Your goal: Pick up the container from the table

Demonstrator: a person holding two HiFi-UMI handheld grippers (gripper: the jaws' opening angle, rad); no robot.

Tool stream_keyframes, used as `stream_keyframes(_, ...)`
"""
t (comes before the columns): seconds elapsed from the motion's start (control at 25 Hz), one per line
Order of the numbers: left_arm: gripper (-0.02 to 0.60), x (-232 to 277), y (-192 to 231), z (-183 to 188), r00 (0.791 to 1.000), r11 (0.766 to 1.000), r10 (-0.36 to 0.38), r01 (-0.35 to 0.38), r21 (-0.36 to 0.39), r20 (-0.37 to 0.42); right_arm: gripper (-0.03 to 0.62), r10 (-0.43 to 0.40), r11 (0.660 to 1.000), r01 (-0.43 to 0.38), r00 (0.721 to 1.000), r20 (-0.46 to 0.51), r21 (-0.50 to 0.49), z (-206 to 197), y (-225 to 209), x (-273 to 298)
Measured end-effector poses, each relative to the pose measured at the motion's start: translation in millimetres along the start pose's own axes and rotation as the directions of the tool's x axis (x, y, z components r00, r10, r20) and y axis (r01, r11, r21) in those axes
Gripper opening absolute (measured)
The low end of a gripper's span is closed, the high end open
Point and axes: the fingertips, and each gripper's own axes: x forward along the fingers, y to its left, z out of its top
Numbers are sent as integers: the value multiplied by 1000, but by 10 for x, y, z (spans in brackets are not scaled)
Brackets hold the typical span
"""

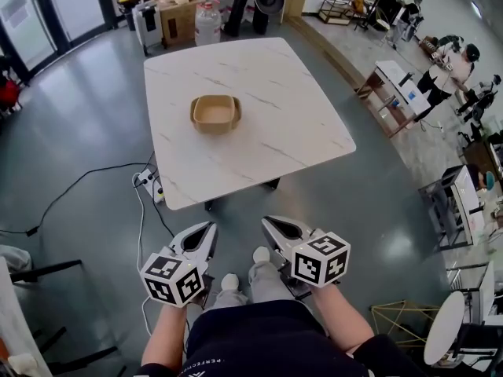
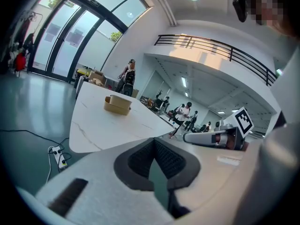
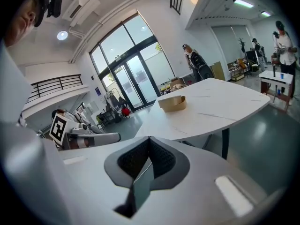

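Tan cardboard container (image 1: 214,113): well ahead, on white marble table (image 1: 291,124).
Left gripper (image 1: 209,228), right gripper (image 1: 267,221): clenched, empty.
Approach: open jaws before the rim.

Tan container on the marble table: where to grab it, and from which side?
Probably the near wall, at its rim. The container sits upright and open-topped near the middle of the table; its thin walls let one pad go inside, one outside. Come from the near edge, angled down. The left gripper and right gripper are both shut, so open one first.
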Motion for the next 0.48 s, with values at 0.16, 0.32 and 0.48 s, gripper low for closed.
stream_keyframes(0.16,-5,236,2,117,999,999,31,-31,12,15,0,44,998,-45,999,-19,-35,192,-158,108)
stream_keyframes(0.32,-5,523,-24,188,999,999,45,-45,22,6,0,95,993,-96,995,-21,-63,406,-365,187)
stream_keyframes(0.48,-5,791,-26,336,997,997,70,-71,38,23,0,146,986,-147,989,-8,-74,612,-565,261)
